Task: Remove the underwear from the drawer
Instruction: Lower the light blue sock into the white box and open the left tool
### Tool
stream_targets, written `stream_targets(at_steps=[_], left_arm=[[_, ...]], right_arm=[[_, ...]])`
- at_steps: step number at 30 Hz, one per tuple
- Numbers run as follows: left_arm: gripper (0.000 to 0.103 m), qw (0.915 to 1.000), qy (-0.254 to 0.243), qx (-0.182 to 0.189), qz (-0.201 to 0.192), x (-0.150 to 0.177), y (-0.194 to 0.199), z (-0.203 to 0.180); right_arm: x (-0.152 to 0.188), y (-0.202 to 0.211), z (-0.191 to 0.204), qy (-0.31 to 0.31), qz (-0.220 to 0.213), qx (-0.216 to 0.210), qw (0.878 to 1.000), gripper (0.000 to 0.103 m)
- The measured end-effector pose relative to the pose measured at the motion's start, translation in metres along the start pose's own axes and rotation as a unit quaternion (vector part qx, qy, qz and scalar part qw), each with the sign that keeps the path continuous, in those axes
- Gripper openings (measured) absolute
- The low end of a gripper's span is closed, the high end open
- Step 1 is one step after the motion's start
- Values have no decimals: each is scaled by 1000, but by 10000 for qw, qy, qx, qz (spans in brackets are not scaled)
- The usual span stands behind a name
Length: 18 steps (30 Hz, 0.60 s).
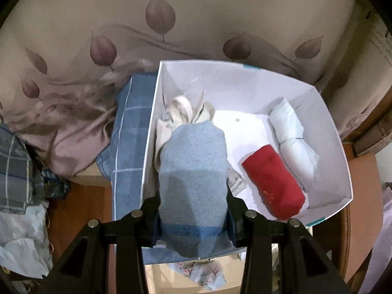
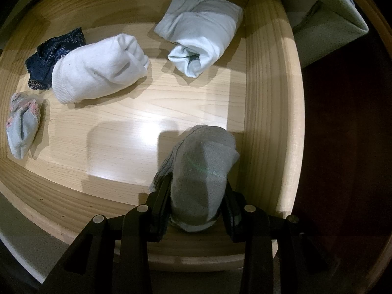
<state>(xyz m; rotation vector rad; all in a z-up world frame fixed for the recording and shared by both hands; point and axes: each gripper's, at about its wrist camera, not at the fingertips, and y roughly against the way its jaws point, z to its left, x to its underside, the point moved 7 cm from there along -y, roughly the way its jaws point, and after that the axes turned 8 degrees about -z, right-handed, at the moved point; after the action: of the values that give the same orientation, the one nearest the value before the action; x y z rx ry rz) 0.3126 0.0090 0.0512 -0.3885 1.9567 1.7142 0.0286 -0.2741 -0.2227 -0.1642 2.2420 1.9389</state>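
Note:
My left gripper (image 1: pixel 193 210) is shut on a rolled light blue knit garment (image 1: pixel 193 171) and holds it over the left side of a white box (image 1: pixel 335 147). The box holds a red roll (image 1: pixel 273 183), a white roll (image 1: pixel 292 139) and a cream piece (image 1: pixel 181 112). My right gripper (image 2: pixel 197 205) is shut on a grey rolled garment (image 2: pixel 201 169) above the wooden drawer (image 2: pixel 267 112), near its right wall. In the drawer lie a white roll (image 2: pixel 98 68), a pale blue roll (image 2: pixel 203 31), a dark navy lace piece (image 2: pixel 54 54) and a small floral piece (image 2: pixel 22 122).
A blue checked cloth (image 1: pixel 132 132) lies left of the box on a leaf-print bedsheet (image 1: pixel 171 24). More clothes (image 1: pixel 19 196) pile at the far left. A floral piece (image 1: pixel 203 272) shows below the box. A dark floor (image 2: pixel 348 147) lies right of the drawer.

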Motion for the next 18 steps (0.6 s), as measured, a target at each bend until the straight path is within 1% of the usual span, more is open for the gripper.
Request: stream_targets(at_steps=[6,11,15,16,18], left_arm=[[44,9998,110,-79,157,9,-9,3],[45,9995,167,-99,248,8,-8,4],[51,9997,89,-90,231,7,-2,0],[55,9997,126,-43,211,7,1,0],[57,9996,244,17,145,5,7,3]], right_arm=[[1,0,0,-4,0,0,10000,34],[1,0,0,-2,0,0,10000,34],[1,0,0,-3,-1,-1,10000,34],[1,0,0,-4,0,0,10000,34],[1,0,0,-4,-1,1,10000,34]])
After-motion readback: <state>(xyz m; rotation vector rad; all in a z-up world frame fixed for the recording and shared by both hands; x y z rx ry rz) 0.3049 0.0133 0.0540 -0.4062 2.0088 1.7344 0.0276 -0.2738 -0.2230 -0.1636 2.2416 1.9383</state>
